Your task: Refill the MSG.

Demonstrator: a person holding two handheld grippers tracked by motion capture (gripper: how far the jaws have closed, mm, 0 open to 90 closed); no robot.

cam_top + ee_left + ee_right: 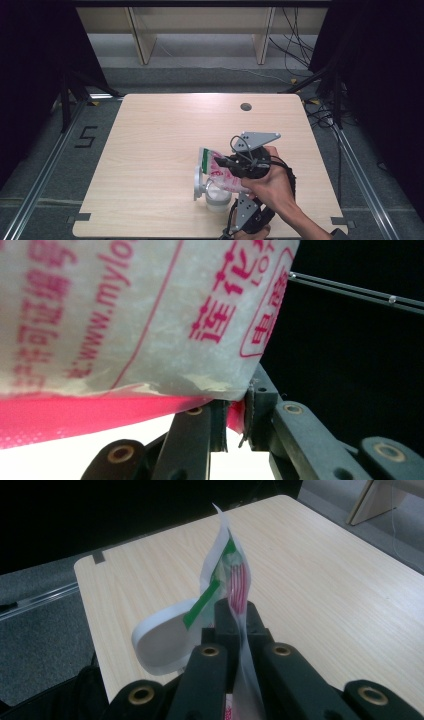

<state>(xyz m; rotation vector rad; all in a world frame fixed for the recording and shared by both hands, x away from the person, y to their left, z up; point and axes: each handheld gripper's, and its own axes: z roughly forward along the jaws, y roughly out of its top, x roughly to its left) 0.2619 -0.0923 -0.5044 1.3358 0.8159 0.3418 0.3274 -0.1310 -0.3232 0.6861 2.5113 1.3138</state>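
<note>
1. You work at a pale wooden table (150, 150) in a dark-curtained room, with cables on the grey floor beyond its far edge.
2. Your right gripper (227, 162) is clenched on the upper edge of a printed plastic pouch (220, 172). In the right gripper view the thin film rises straight up from between the closed jaws, with a green strip and red print just ahead of the pads.
3. Your left gripper (235, 412) pinches the pouch's pink sealed bottom seam. In the left gripper view the seam sits between the nearly closed jaws and the white, red-lettered body of the pouch hangs directly above them.
4. The pouch thus spans the two grippers, tilted over a small clear container (218, 196) with a white flip lid (198, 182) open just beside it. The container stands directly below the right gripper and holds something white.
5. Judge the pouch as light, soft and slippery: the film buckles and offers no stiff edge. The sealed seams look the firmest places to hold, so keep both pinches there.
6. The contents probably shift as you tilt, so expect the weight to slide toward the low end.
</note>
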